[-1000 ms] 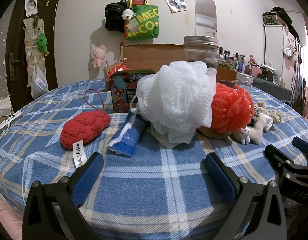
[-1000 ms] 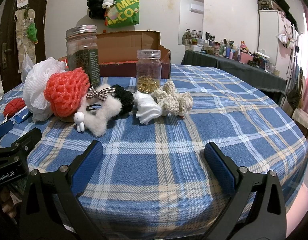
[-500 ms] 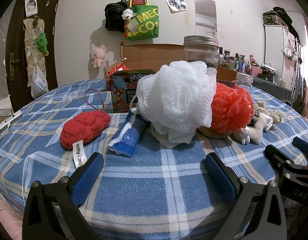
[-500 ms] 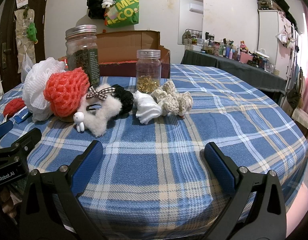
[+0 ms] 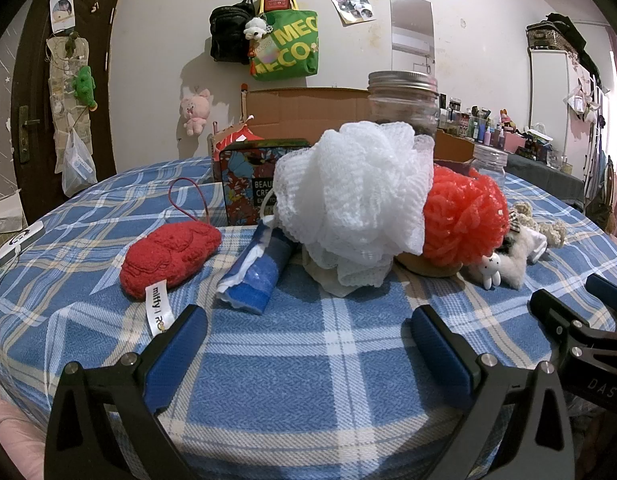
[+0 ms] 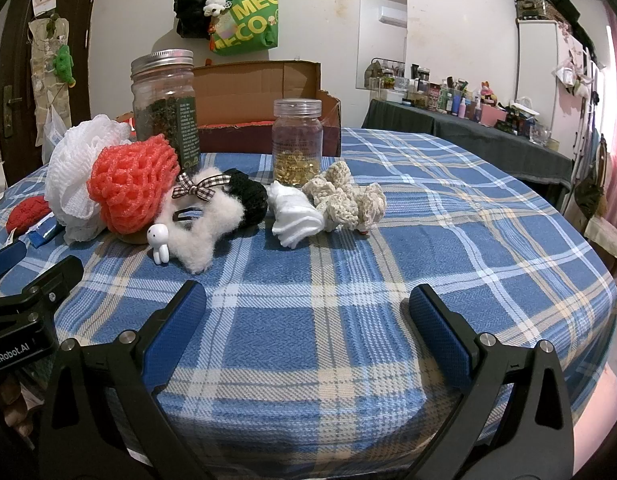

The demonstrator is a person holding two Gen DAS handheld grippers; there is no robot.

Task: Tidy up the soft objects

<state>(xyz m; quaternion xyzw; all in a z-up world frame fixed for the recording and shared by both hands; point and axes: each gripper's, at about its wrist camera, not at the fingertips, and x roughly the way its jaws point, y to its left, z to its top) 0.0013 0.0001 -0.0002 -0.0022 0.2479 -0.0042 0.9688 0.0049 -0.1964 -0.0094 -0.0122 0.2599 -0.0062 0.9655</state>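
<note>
Soft items lie in a row on the blue plaid tablecloth (image 5: 308, 380). From the left wrist view: a red knitted pouch (image 5: 168, 254), a blue-and-white rolled cloth (image 5: 256, 270), a white mesh bath puff (image 5: 356, 196) and an orange-red puff (image 5: 464, 216). The right wrist view adds a white fluffy clip with a checked bow (image 6: 200, 224), a black knitted piece (image 6: 248, 196), a white folded cloth (image 6: 294, 216) and a cream crocheted piece (image 6: 344, 200). My left gripper (image 5: 308, 340) and right gripper (image 6: 306, 312) both stand open over bare cloth near the table's front edge, holding nothing.
A tall glass jar with a metal lid (image 6: 166, 108), a small clear jar of yellow capsules (image 6: 297, 140), a printed tin (image 5: 252, 178) and an open cardboard box (image 6: 264, 92) stand behind the soft items. The tablecloth drops off at the round table's edge on the right (image 6: 588, 280).
</note>
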